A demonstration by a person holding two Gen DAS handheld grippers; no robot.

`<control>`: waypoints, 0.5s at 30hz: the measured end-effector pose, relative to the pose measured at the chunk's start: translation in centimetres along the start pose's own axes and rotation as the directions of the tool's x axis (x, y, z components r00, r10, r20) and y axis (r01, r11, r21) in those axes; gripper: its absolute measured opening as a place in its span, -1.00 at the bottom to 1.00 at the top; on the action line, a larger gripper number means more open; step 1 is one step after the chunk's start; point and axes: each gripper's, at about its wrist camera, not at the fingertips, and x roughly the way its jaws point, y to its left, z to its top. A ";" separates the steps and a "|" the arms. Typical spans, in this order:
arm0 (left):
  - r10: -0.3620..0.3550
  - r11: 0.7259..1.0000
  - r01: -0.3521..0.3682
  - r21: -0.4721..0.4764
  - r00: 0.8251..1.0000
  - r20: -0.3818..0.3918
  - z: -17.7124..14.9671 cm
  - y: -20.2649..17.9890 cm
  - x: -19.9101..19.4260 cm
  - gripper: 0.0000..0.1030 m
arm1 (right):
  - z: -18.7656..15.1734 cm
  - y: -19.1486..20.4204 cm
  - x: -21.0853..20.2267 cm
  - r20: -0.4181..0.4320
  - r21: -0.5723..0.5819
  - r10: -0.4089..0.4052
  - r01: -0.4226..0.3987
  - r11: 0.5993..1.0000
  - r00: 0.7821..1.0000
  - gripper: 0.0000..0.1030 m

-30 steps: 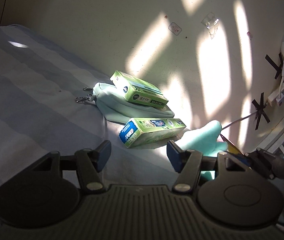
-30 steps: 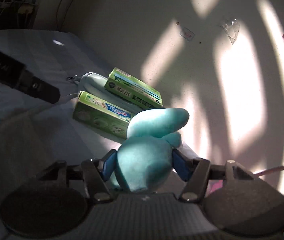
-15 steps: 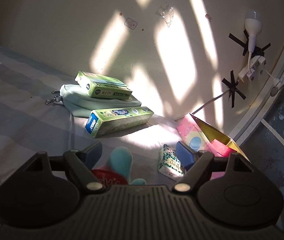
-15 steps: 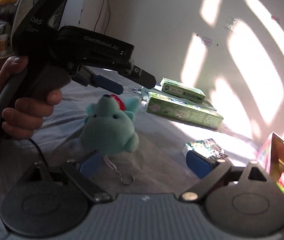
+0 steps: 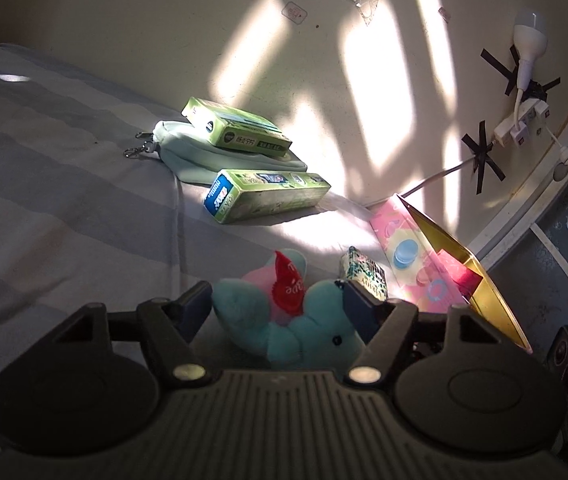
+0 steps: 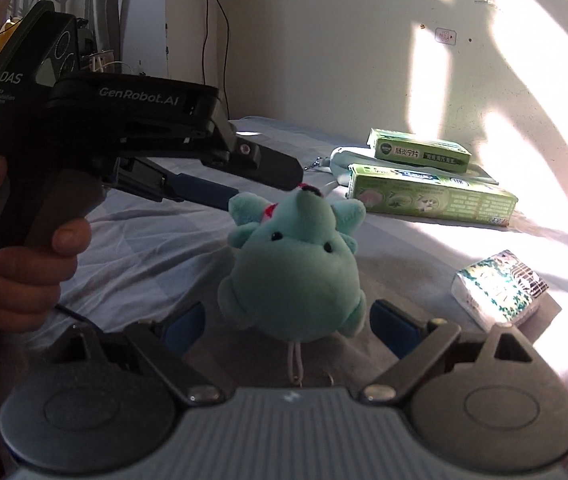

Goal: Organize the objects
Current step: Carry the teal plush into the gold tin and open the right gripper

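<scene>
The teal plush toy (image 6: 295, 264) stands on the bed (image 5: 64, 184) between the two grippers, well in from the wall-side edge where the rest of the things lie. The left gripper (image 5: 280, 308) reaches it from one side, its fingers bracketing the toy's upper part with the red tag. They look close to the plush, but whether they press it or only flank it cannot be told from either view. The right gripper (image 6: 289, 320) sits wide, its blue pads clear of the toy's lower body on both sides — holding nothing.

The step in hand appears to be a handover or a re-grasp of the toy, with the left gripper taking it over. The next move would call for a firm close on the soft head, then a lift clear of the right gripper's fingers without snagging the keyring loop (image 6: 297, 364) that hangs below.

Along the wall-side edge of the bed lie a pale pouch (image 5: 204, 160) with a green box (image 5: 236, 128) on it, a longer toothpaste box (image 5: 264, 194) just beside, a small patterned packet (image 6: 499, 288), and a pink open-lidded box (image 5: 423, 264) — a likely place for the toy, judging by the task.
</scene>
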 end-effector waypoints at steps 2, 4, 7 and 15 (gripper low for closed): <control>0.014 1.000 -0.014 0.015 1.000 0.011 -0.2 -0.9 0.2 0.21 | 0.0 -0.1 0.4 0.004 0.016 -0.045 0.044 0.999 0.999 0.12; 0.002 0.998 -0.003 0.063 1.000 0.021 0.1 -2.3 -0.3 0.14 | 0.0 -0.9 -0.5 0.031 0.058 -0.039 0.037 0.998 0.999 0.06; -0.069 0.991 0.062 0.116 0.996 0.056 1.4 -5.2 -1.0 0.14 | 0.1 -1.6 -3.5 0.136 0.051 -0.123 0.117 0.992 0.983 0.06; -0.273 0.914 0.264 0.306 0.962 -0.016 2.8 -17.2 5.0 0.14 | -1.9 -8.4 -12.0 0.266 0.129 -0.434 0.415 0.901 0.860 0.08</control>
